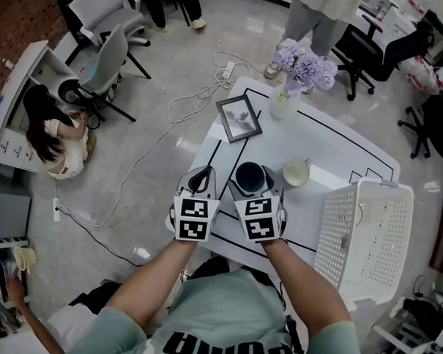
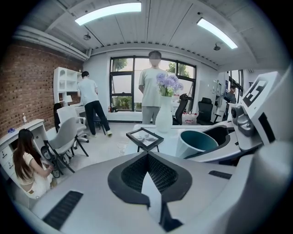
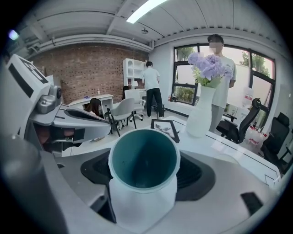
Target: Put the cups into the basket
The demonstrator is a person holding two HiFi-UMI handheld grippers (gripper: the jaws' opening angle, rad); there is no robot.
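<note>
A white cup with a dark teal inside (image 1: 249, 175) is held above the near left part of the white table (image 1: 333, 144), with my right gripper (image 1: 252, 184) shut on it. In the right gripper view the same cup (image 3: 143, 157) fills the space between the jaws, mouth towards the camera. My left gripper (image 1: 202, 175) hangs just left of it, shut and holding nothing; its pads (image 2: 147, 171) meet in the left gripper view. A second, cream cup (image 1: 296, 172) stands on the table to the right. The white perforated basket (image 1: 365, 234) sits at the table's right end.
A black picture frame (image 1: 239, 117) and a white vase of purple flowers (image 1: 287, 101) stand at the table's far end. Office chairs, floor cables and several people surround the table. A seated person (image 1: 51, 139) is at the left.
</note>
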